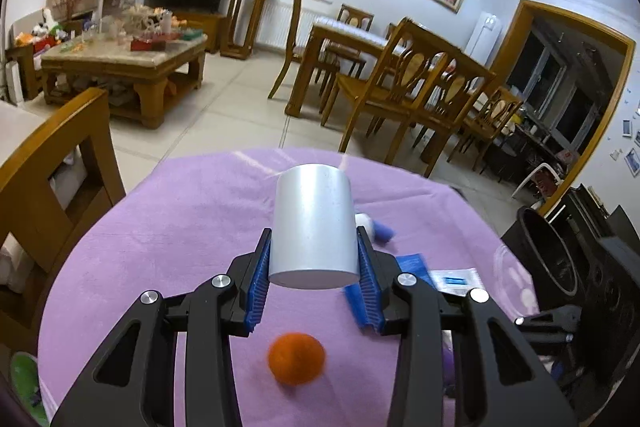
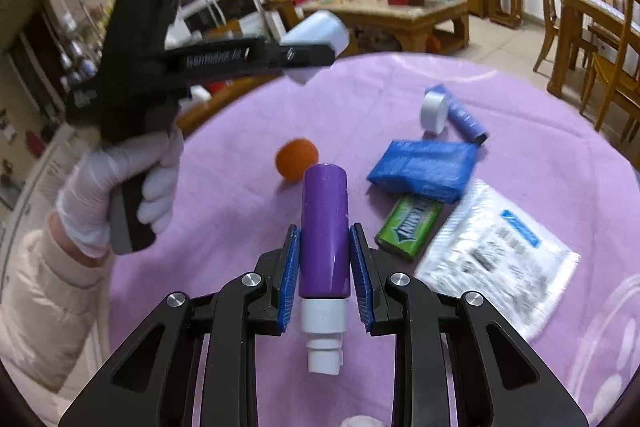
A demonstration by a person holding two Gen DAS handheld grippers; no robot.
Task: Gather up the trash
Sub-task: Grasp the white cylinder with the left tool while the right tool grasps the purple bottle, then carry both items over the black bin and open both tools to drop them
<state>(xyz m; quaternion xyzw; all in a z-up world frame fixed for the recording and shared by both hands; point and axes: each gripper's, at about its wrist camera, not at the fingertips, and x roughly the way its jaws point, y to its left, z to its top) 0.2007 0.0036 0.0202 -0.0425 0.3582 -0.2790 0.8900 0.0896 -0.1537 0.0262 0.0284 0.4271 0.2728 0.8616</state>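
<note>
Purple tablecloth (image 2: 240, 131): covers the round table and bears all loose items. White printed plastic bag (image 2: 496, 259): flat, near edge, right. Blue packet (image 2: 424, 167): lies just beyond the bag, touching the green gum pack (image 2: 408, 227). Blue tube with white cap (image 2: 456, 111): on its side, farther back. Orange ball (image 2: 297, 159): loose at centre. White cylinder (image 1: 312, 227): lifted clear of the cloth, left gripper (image 1: 312, 267) clamped on its 2 sides at part opening. Purple bottle (image 2: 325, 227): lengthwise between the pads of the right gripper (image 2: 325, 259), which sit against or very near it; firmness of grip cannot be told. Risks, judged: smooth bottle could slide out of a light pinch; cylinder may tip; ball could roll off if the cloth is nudged.
</note>
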